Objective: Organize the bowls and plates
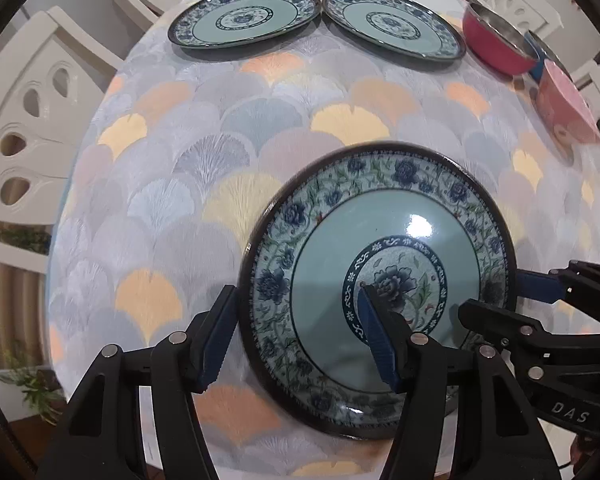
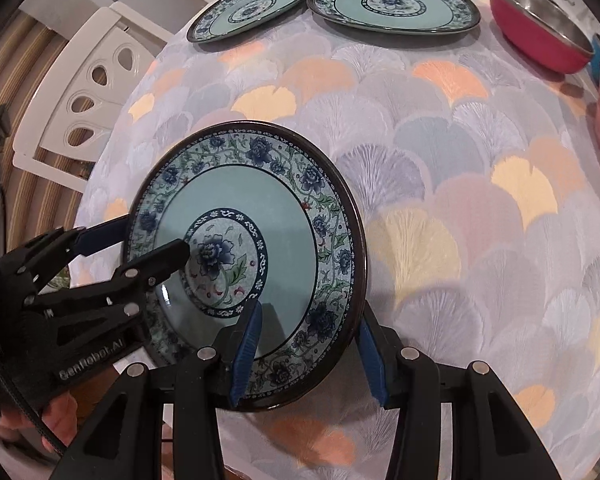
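Note:
A teal plate with a blue floral rim [image 1: 384, 280] is near the table's front edge, tilted; it also shows in the right wrist view [image 2: 252, 248]. My left gripper [image 1: 296, 340] straddles its left rim, one finger over the plate, one outside. My right gripper [image 2: 308, 356] straddles its right rim the same way. Whether either jaw presses the rim is not clear. Two matching plates [image 1: 246, 16] [image 1: 394, 22] lie flat side by side at the far edge.
A red bowl with a steel inside [image 1: 500, 44] and a pink bowl [image 1: 566, 108] stand at the far right, with a blue bowl partly hidden between them. White chairs [image 1: 32, 128] surround the table. The tablecloth [image 1: 220, 160] has a fan pattern.

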### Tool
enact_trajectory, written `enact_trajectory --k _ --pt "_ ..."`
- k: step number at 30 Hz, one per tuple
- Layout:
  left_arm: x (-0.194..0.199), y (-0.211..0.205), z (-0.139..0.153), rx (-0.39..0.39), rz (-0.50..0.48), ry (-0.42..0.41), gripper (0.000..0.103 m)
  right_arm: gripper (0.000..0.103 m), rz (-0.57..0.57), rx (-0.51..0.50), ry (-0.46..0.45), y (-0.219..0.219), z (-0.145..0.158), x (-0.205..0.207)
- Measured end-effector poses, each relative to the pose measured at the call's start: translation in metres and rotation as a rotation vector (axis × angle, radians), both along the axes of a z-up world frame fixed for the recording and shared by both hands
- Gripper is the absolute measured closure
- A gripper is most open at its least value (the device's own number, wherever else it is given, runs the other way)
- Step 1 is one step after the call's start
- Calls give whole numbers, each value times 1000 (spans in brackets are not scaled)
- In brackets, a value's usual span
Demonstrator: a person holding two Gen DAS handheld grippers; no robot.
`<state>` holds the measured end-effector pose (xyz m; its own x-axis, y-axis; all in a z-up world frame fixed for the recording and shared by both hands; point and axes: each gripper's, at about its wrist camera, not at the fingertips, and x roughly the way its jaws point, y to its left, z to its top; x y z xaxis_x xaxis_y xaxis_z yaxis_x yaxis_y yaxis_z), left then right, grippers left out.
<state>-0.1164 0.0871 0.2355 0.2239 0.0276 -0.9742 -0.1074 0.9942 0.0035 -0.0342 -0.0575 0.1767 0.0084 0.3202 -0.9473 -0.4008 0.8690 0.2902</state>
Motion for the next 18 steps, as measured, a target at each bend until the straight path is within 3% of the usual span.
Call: enact_trajectory --k 5,10,16,18 --pt "28 27 30 -25 5 -31 44 57 -63 42 -3 -11 23 24" --pt "72 68 67 -30 38 -83 44 57 -115 120 -47 -10 69 65" --pt "146 131 119 -2 63 -173 44 57 -96 213 -113 23 126 130" --pt "175 146 124 8 69 -196 44 57 -92 231 -140 37 141 159"
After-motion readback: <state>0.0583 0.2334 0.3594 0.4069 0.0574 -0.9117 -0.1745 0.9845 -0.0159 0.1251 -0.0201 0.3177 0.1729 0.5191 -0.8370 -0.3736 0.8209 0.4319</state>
